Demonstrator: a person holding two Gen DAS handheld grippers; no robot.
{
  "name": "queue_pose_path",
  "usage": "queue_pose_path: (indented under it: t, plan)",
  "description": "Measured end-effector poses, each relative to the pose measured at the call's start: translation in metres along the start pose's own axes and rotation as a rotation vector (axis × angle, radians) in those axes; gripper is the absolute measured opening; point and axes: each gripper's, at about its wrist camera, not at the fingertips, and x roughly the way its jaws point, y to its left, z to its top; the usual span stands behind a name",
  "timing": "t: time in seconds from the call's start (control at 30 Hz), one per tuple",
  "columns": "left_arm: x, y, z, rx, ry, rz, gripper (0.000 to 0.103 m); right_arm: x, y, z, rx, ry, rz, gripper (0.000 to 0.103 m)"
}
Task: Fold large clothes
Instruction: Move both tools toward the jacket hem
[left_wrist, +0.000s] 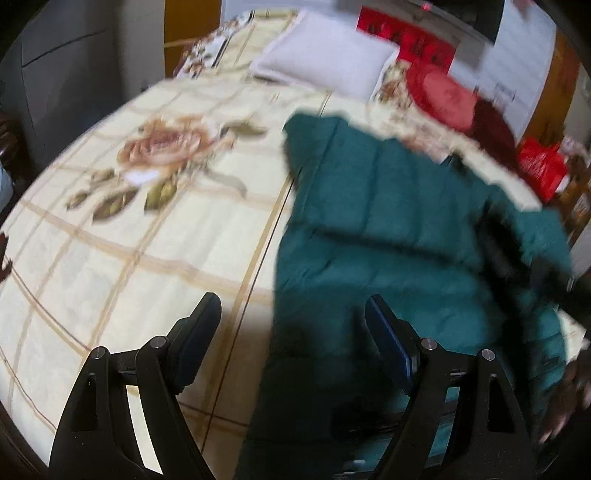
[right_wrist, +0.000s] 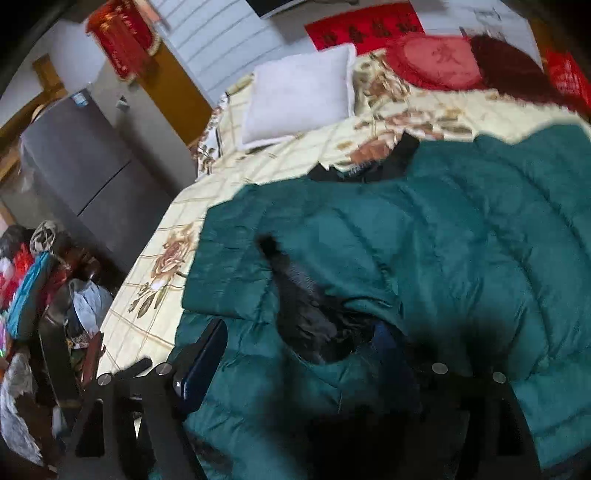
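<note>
On bed (left_wrist: 110, 229), teal jacket (right_wrist: 424, 240) lies under right gripper (right_wrist: 295, 343), long axis 7 to 1 o'clock; jaws wide, gripping nothing. Left gripper (left_wrist: 291, 325), wide, empty, sits off its 9 o'clock edge

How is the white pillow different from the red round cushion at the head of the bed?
The white pillow is rectangular and plain; the red round cushion is circular, with a paler centre bearing a mark. The pillow lies further left, the cushion to its right beside a dark red thing. Both rest at the far end of the floral bedspread.
</note>
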Motion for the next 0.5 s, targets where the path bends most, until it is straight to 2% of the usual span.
queue_pose_path:
  t: [0.1, 0.13, 0.17, 0.23, 0.33, 0.43, 0.5]
  plan:
    - [-0.016, -0.024, 0.016, 0.029, -0.031, -0.096, 0.081, -0.028, 0.008, -0.009, -0.030, -0.066, -0.042, 0.080]
    - [-0.018, -0.037, 0.020, 0.049, -0.029, -0.141, 0.081, -0.042, 0.009, -0.014, -0.043, -0.105, -0.085, 0.080]
    - [-0.019, -0.051, 0.022, 0.069, -0.031, -0.173, 0.081, -0.053, 0.010, -0.018, -0.055, -0.135, -0.137, 0.080]
    - [-0.015, -0.085, 0.023, 0.138, -0.021, -0.259, 0.081, -0.073, 0.001, -0.034, -0.081, -0.186, -0.334, 0.080]
    - [-0.008, -0.125, 0.015, 0.171, 0.014, -0.355, 0.081, -0.085, -0.016, -0.059, -0.082, -0.212, -0.511, 0.080]
    - [-0.003, -0.156, 0.005, 0.186, 0.016, -0.435, 0.081, -0.088, -0.039, -0.080, -0.041, -0.222, -0.543, 0.080]
    - [0.001, -0.168, 0.003, 0.191, 0.015, -0.428, 0.081, -0.082, -0.047, -0.087, -0.020, -0.218, -0.527, 0.080]
